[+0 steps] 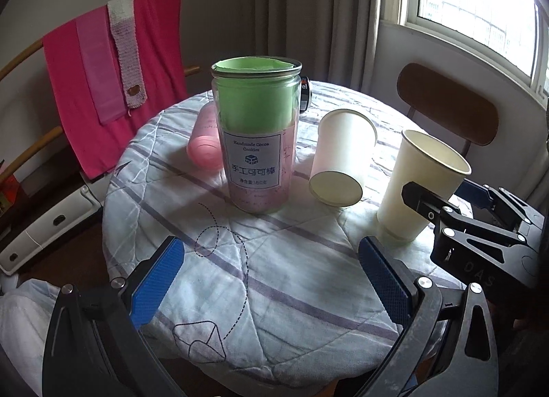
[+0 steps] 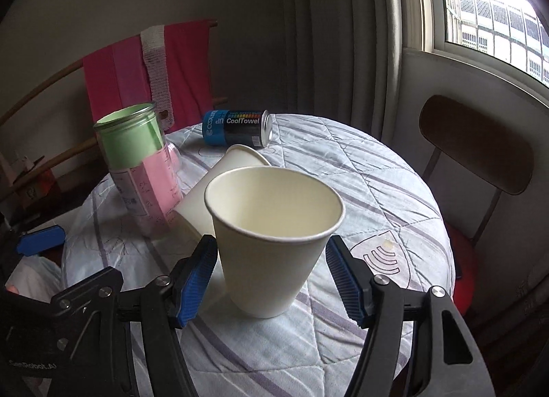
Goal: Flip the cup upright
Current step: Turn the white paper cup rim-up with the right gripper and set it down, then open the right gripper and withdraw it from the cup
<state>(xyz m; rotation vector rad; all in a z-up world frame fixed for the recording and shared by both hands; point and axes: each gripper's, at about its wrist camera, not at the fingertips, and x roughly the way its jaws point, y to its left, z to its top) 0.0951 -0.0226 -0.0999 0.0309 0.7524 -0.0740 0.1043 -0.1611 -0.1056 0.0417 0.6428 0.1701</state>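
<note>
Can [image 1: 304, 94] mostly hidden behind jar [image 1: 255, 136] in left view. Pink cup [image 1: 202, 146] half behind jar, mouth unseen. Lying cup [image 2: 219, 187] partly blocked by upright cup [image 2: 274, 246] in right view. Jar label small print unreadable. Chair [image 2: 477, 146] seat cut off.

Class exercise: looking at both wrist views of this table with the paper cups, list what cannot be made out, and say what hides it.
- Pink container: left wrist view, mostly behind the glass jar.
- CoolTowel can: left wrist view shows only a sliver behind the jar.
- Lying cup: right wrist view, partly covered by the upright cup.
- Whether the right tongs touch the upright cup: unclear.
</note>
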